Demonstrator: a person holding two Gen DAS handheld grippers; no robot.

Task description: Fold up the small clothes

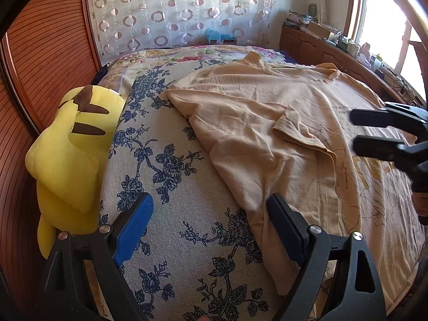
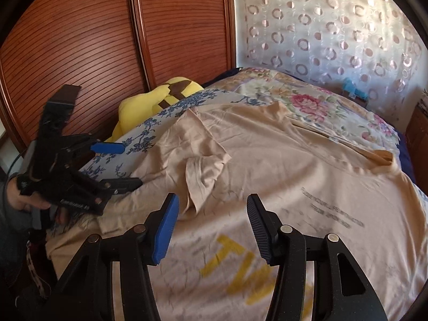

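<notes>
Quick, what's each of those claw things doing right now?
Left gripper: open, holding nothing, at the shirt's edge.
Right gripper: open, holding nothing, above the shirt.

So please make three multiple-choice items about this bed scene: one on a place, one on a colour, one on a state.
1. Where is the yellow plush toy?
A. at the bed's edge by the wooden slatted doors
B. on top of the shirt
C. by the window

2. What colour are the big letters printed on the beige T-shirt?
A. red
B. yellow
C. green

3. What is the left gripper doing?
A. clamping the toy
B. pinching a sleeve
C. open, holding nothing

Answers:
1 A, the toy lies between bed and doors.
2 B, the print shows yellow.
3 C, its pads stand apart over the floral sheet.
</notes>
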